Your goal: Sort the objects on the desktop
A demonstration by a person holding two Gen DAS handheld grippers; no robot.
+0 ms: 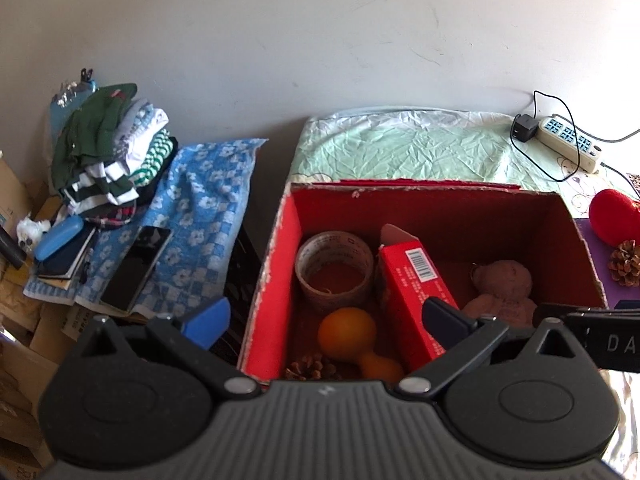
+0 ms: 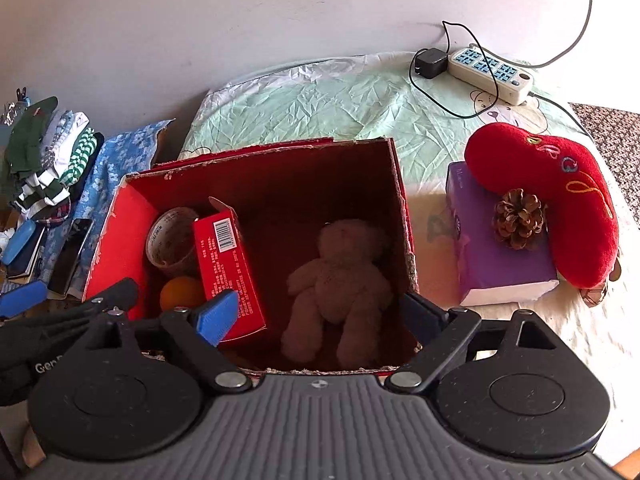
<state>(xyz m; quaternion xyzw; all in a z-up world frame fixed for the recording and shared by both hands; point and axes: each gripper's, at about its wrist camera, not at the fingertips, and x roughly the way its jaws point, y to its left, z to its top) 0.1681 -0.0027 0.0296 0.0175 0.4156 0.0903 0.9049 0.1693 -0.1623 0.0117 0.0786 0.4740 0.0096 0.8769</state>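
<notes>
- Far left of the red box [image 1: 276,272], a heap of folded clothes [image 1: 108,148] sits on a blue flowered towel [image 1: 200,216], with a blue case [image 1: 58,238] and a dark phone [image 1: 136,268] lying near its front edge.
- The left tool [image 1: 326,322] hangs over the box's near left corner, spread wide and holding nothing; one blue pad is outside the box wall, the other is over the red carton.
- Inside the box, at its left end, a tape roll [image 1: 334,270] stands on its side, an orange gourd-shaped toy [image 1: 348,336] in front of it, a pine cone [image 1: 310,366] at the near wall.
- The red carton [image 2: 228,272] leans in the middle of the box, barcode up.
- A brown teddy bear [image 2: 340,280] lies on its back in the right half of the box.
- The right tool [image 2: 320,316] hovers above the bear, wide apart and empty.
- Right of the box, a purple box [image 2: 492,268] rests on the tabletop [image 2: 432,216], a second pine cone [image 2: 519,218] on top of it, touching a red plush [image 2: 560,196].
- Behind, a power strip [image 2: 490,70] with a black charger.
</notes>
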